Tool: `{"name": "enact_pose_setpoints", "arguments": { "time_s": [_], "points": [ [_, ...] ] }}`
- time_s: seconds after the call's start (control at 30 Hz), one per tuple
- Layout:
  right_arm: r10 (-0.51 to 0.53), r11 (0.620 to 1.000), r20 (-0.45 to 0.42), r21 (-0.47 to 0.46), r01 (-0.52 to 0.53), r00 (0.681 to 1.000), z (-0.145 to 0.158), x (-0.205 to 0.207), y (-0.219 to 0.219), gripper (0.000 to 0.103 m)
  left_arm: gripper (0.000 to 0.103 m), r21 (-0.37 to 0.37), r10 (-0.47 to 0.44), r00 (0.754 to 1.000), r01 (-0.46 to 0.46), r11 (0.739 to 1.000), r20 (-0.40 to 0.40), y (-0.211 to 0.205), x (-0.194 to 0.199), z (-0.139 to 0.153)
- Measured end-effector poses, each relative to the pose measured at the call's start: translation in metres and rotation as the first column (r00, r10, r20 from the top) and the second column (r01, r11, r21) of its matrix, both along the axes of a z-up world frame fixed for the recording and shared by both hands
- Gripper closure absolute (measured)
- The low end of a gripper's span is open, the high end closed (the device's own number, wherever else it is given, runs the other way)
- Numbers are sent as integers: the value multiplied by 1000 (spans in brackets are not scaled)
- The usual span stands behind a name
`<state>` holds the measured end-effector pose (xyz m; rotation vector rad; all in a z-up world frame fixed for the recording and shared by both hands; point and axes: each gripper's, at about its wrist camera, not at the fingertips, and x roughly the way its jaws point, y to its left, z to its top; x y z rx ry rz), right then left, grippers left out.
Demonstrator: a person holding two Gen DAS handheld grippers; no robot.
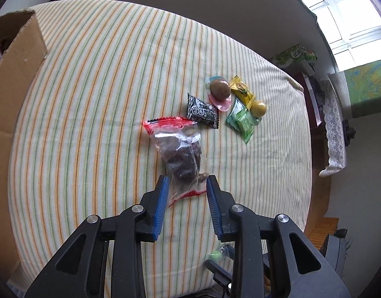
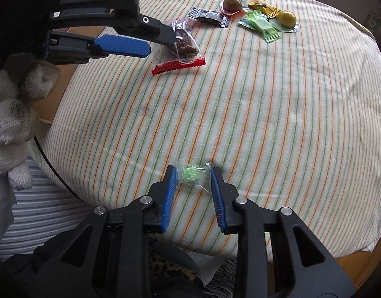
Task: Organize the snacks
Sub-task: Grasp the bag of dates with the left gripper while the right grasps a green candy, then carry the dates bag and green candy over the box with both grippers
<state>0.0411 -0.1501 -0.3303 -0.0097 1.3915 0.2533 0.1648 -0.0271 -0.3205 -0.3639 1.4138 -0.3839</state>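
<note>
- Right hand-held gripper (image 2: 192, 177) is clamped on a small green candy (image 2: 192, 173) near the bench's near edge; that loose, crinkly wrapper could slip free.
- Left hand-held gripper (image 1: 188, 182) pinches the red-edged clear bag (image 1: 178, 146) mid-bench; it might swing loose.

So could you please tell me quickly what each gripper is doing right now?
Left gripper: closed on the red-edged clear snack bag.
Right gripper: closed on the small green candy.
</note>
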Motion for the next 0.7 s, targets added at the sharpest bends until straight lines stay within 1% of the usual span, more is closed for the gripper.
{"name": "enact_pose_setpoints", "arguments": {
  "time_s": [0.1, 0.17, 0.2, 0.23, 0.3, 0.37, 0.43, 0.47, 0.53, 0.6, 0.7],
  "points": [
    [-19, 1000, 8, -10, 19, 1000, 4, 8, -9, 74, 73, 48, 3, 1000, -3, 999, 0, -9, 10, -3],
    [-36, 999, 10, -11, 36, 999, 5, 12, -17, 74, 73, 65, 6, 1000, -5, 998, -10, -14, 15, -7],
    [-43, 999, 10, -13, 43, 999, 5, 14, -20, 74, 68, 78, -3, 1000, 4, 997, -10, -17, 16, -9],
    [-50, 999, 11, -15, 50, 999, 6, 16, -24, 74, 66, 95, -15, 1000, 15, 995, -1, -22, 16, -9],
    [-60, 998, 10, -11, 60, 998, 7, 20, -31, 74, 64, 131, -50, 999, 47, 990, 18, -31, 16, -10],
    [-67, 998, 10, -8, 67, 998, 7, 22, -37, 74, 61, 160, -61, 998, 56, 986, 30, -36, 16, -11],
    [-75, 997, 6, 7, 75, 997, 7, 23, -44, 74, 61, 162, -43, 998, 37, 986, 34, -37, 17, -14],
    [-81, 997, 3, 17, 81, 997, 8, 22, -49, 74, 64, 166, -40, 998, 33, 986, 44, -38, 18, -14],
    [-88, 996, -1, 31, 88, 996, 8, 25, -48, 74, 66, 169, -39, 997, 28, 985, 60, -42, 18, -13],
    [-88, 995, -1, 36, 88, 996, 9, 26, -51, 74, 71, 158, -36, 997, 25, 987, 67, -41, 17, -13],
    [-90, 995, 0, 40, 90, 996, 10, 28, -52, 74, 73, 137, -23, 997, 13, 991, 69, -32, 14, -14]
  ]
}}
